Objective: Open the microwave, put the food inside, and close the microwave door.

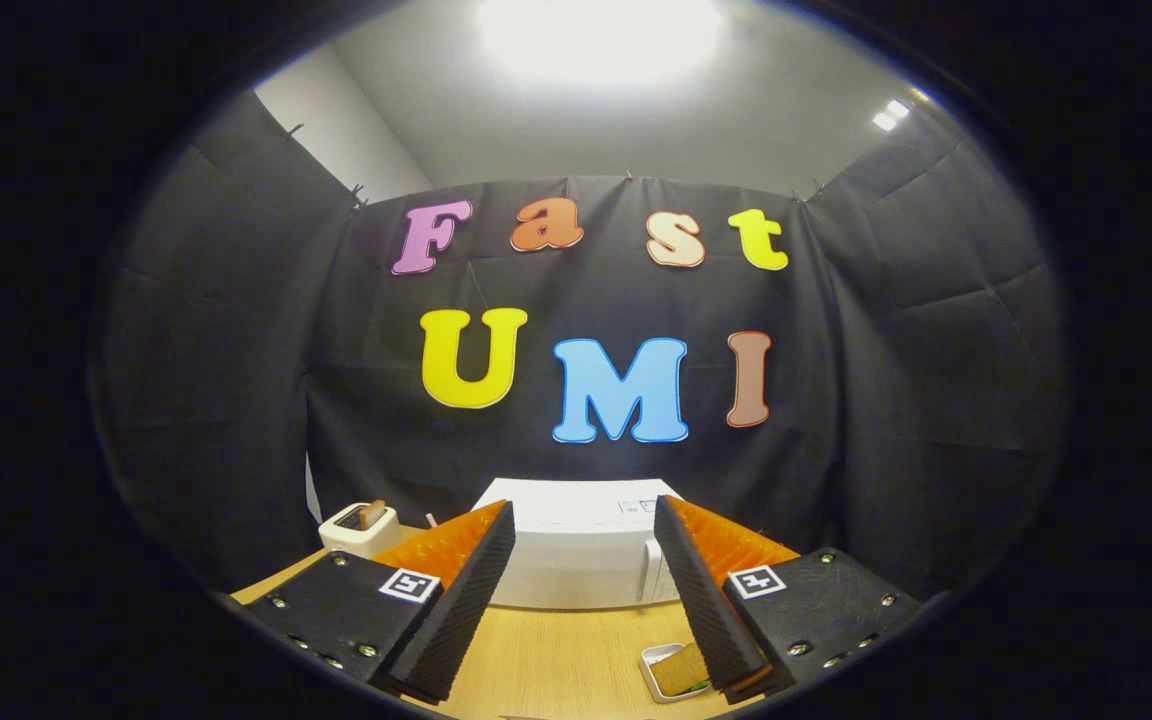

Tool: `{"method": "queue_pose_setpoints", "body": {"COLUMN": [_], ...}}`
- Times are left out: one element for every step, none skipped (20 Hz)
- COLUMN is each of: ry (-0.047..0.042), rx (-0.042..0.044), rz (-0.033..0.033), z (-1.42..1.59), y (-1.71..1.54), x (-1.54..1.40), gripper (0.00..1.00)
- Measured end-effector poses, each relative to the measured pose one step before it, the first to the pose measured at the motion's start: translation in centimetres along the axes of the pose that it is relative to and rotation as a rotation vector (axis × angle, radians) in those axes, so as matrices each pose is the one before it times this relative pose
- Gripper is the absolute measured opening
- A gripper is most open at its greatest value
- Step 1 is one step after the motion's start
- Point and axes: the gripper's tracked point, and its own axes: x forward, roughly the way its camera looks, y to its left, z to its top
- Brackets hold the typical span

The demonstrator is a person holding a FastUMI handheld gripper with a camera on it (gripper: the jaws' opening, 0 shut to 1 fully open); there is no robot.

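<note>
Wooden counter [556,655]; white microwave [576,555], far centre, door closed, top label too small to read; white toaster [361,528], far left, holding a slice; gripper [584,590] wide open, empty; food tray [674,672], near right, beside right finger.

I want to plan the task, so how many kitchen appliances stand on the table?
2: the white microwave beyond the open gripper, door closed, and a toaster to its left. Others may be hidden.
</note>
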Motion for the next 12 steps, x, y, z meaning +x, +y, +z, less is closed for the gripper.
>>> {"method": "queue_pose_setpoints", "body": {"ry": [0.00182,0.00262,0.00276,0.00167,0.00125,0.00122,0.00090,0.00273,0.00328,0.00463,0.00930,0.01060], "rx": [0.00038,-0.00072,-0.00114,0.00043,0.00014,-0.00092,-0.00119,-0.00168,-0.00120,0.00139,0.00115,0.00317], "rz": [0.00027,-0.00001,-0.00095,-0.00287,-0.00264,-0.00491,-0.00504,-0.00498,-0.00364,-0.00850,-0.00913,-0.00611], "z": [-0.165,-0.261,-0.230,-0.314,-0.331,-0.471,-0.429,-0.574,-0.612,-0.804,-0.774,-0.970], "y": [0.072,-0.054,-0.060,-0.096,-0.140,-0.221,-0.176,-0.177,-0.208,-0.399,-0.359,-0.313], "x": [0.102,0.175,0.171,0.241,0.244,0.377,0.444,0.506,0.593,0.734,0.863,0.981], "gripper": [0.89,0.89,0.90,0.90,0.90,0.89,0.89,0.90,0.90,0.90,0.90,0.90]}}
